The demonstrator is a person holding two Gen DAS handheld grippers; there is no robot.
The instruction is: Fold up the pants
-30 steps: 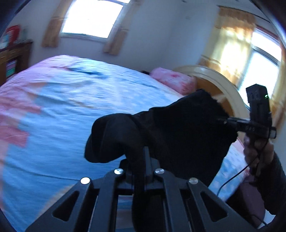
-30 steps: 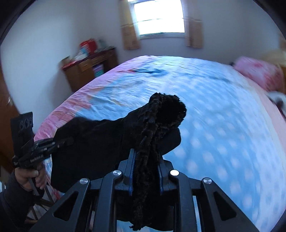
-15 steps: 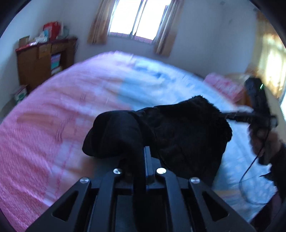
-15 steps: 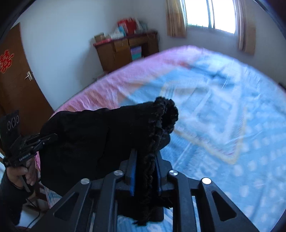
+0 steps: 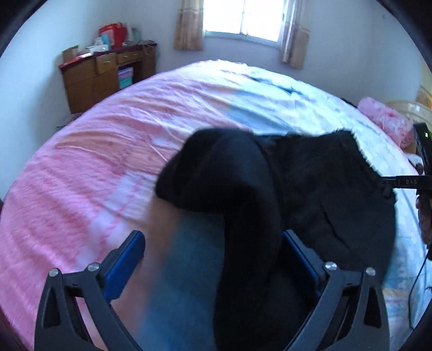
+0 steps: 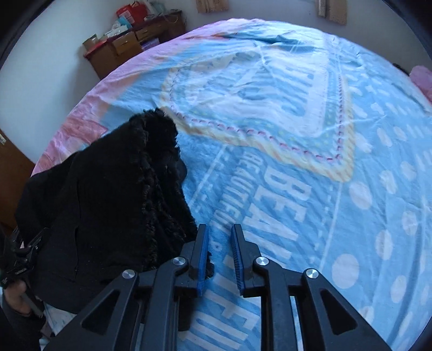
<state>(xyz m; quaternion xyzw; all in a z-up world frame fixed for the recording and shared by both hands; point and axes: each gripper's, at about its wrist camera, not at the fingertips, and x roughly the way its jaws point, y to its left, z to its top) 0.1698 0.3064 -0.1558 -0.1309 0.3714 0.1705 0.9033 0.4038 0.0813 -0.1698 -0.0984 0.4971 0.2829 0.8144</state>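
The black fleece pants (image 5: 310, 189) hang bunched over the bed. My left gripper (image 5: 212, 235) is opening wide; a fold of the pants drops between its blue pads (image 5: 127, 264) without being pressed. In the right wrist view the pants (image 6: 108, 202) lie left of my right gripper (image 6: 220, 228). Its jaws are opening with a narrow gap, and only bedcover shows between them. The pile brushes the outside of the left finger. The right gripper's fingers (image 5: 399, 182) show at the pants' right edge, and the left gripper (image 6: 27, 251) shows at the lower left, in a hand.
A pink and blue printed bedcover (image 6: 324, 135) spreads wide below both grippers. A wooden desk (image 5: 108, 73) piled with boxes stands at the far left wall, a pink pillow (image 5: 386, 121) at the right, a window (image 5: 243, 16) behind. A brown door (image 6: 13, 175) is at the left.
Both grippers came down toward the bed. The left jaws went from shut on the pants to wide apart. The right jaws parted and the pants slid out to their left.
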